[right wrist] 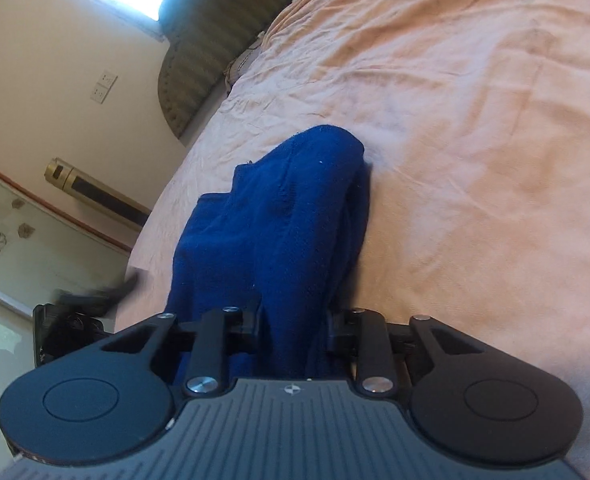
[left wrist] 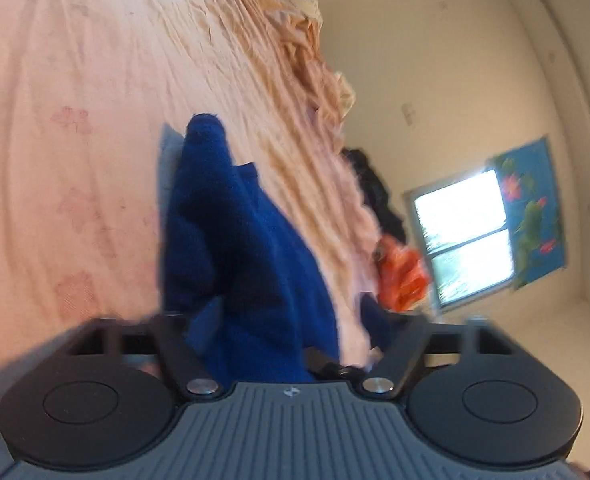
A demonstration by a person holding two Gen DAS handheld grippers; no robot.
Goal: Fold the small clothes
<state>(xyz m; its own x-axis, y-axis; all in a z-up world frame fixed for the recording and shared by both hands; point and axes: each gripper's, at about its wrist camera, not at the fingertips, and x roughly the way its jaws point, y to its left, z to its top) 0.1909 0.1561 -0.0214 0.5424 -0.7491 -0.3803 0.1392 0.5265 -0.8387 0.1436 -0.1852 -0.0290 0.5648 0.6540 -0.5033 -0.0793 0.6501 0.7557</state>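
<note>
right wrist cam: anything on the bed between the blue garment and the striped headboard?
Nothing: only bare wrinkled peach sheet between blue garment and headboard, right wrist view.

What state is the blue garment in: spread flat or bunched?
Bunched. The blue garment hangs in thick folds from both tongs, lifted off the sheet, not flat.

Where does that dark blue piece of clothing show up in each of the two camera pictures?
Left wrist view: the blue garment hangs in the lower middle, running up from between the left gripper fingers.
Right wrist view: it fills the middle, bunched between the right gripper fingers and trailing onto the bed.
Shared landmark: the wrinkled peach bedsheet lies behind it in both.
</note>
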